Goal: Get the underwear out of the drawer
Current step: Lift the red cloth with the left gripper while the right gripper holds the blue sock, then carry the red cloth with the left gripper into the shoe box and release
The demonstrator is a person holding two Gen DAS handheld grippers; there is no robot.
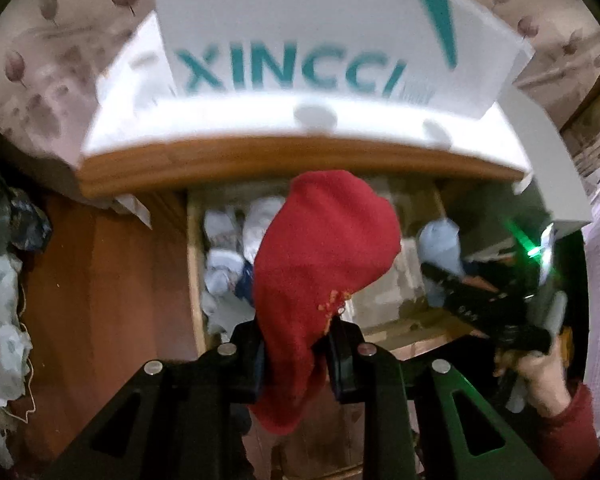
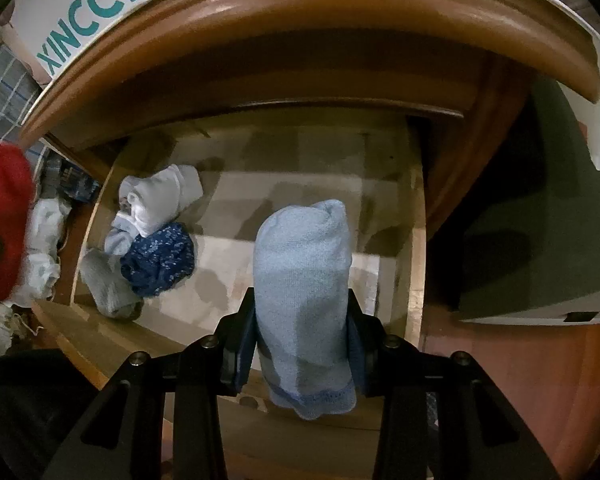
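The left gripper (image 1: 296,354) clenches a red garment (image 1: 320,248) rising toward twelve o'clock, while the right gripper (image 2: 302,344) likewise grips a light-blue roll (image 2: 304,280).

Dim, warm light; fisheye-curved edges, motion blur.

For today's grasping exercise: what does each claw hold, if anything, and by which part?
The left claw is shut on a red garment near its lower end. The right claw is shut on a rolled light blue garment, also near its lower end.
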